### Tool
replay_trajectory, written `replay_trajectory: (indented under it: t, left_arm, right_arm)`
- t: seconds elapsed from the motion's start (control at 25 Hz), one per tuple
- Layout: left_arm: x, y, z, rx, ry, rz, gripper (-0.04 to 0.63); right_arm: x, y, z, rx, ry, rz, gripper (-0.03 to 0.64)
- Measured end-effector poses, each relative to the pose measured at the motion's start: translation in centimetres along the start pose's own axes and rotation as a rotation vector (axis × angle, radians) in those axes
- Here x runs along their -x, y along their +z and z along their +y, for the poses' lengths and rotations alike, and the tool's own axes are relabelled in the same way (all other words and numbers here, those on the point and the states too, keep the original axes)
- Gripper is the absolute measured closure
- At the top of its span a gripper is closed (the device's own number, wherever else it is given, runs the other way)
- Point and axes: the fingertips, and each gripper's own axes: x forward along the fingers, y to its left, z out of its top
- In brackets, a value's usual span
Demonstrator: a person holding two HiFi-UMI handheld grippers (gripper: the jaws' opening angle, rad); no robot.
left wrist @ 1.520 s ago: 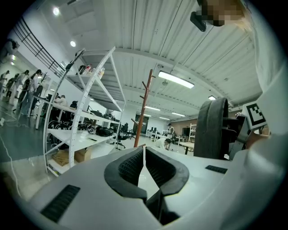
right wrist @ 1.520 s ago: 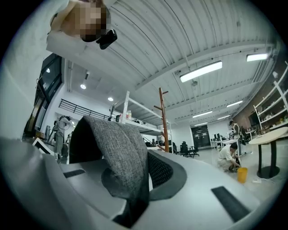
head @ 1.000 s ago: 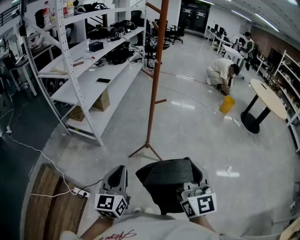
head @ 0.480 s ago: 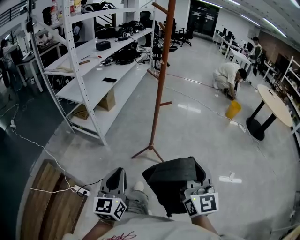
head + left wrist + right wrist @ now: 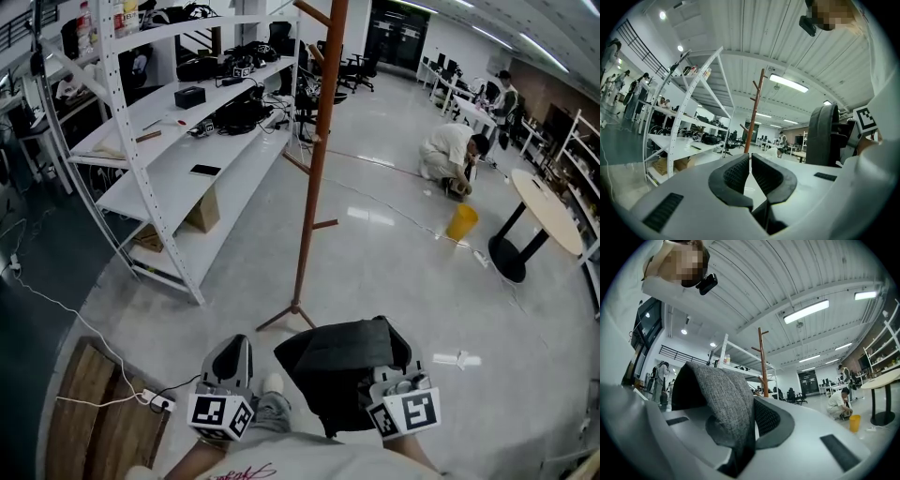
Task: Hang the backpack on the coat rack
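Close in front of the person, the dark grey backpack [image 5: 342,366] hangs off the floor, low in the head view, held by the right gripper [image 5: 386,380]. In the right gripper view a fold of its grey woven fabric [image 5: 724,399] runs between that gripper's fingers [image 5: 774,420], which pinch it. The fabric drapes over and hides the left finger, and the bag's bulk lies ahead and to the left of them.

The left gripper [image 5: 236,345] is beside the bag, apart from it. Its fingers [image 5: 736,173] are pressed together on nothing, with only a thin slit between the ribbed pads. The backpack shows at the right edge of the left gripper view.

Ahead of both grippers stands the brown coat rack [image 5: 314,169], its feet on the pale glossy floor [image 5: 394,272] just beyond the bag. White shelving [image 5: 178,141] with dark gear on it stands to the left. Farther off to the right, a person [image 5: 450,155] crouches near a yellow bucket [image 5: 460,222].
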Motion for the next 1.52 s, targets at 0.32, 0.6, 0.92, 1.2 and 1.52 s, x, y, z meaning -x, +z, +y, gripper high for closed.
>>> replay_trajectory:
  t: [0.32, 0.6, 0.92, 1.2, 1.52]
  left_arm:
    - [-8.5, 2.9, 2.8, -0.023, -0.042, -0.020, 0.571]
    - [-15.1, 4.2, 6.0, -0.033, -0.068, -0.007, 0.571]
    - [-20.3, 4.9, 8.2, -0.033, -0.111, -0.010, 0.571]
    - [-21.9, 5.2, 8.9, -0.039, -0.119, -0.007, 0.571]
    - [-21.8, 4.9, 9.4, 0.028, -0.042, 0.001, 0.571]
  right_arm:
    - [-7.0, -0.4, -1.5, 0.039, 0.012, 0.002, 0.584]
    - [-13.2, 0.1, -3.2, 0.043, -0.007, -0.014, 0.584]
    - [-18.2, 0.5, -4.7, 0.054, -0.050, -0.037, 0.584]
    - [-21.0, 1.6, -5.2, 0.061, -0.044, -0.049, 0.584]
    - [-23.9, 3.8, -6.2, 0.082, 0.023, 0.045, 0.584]
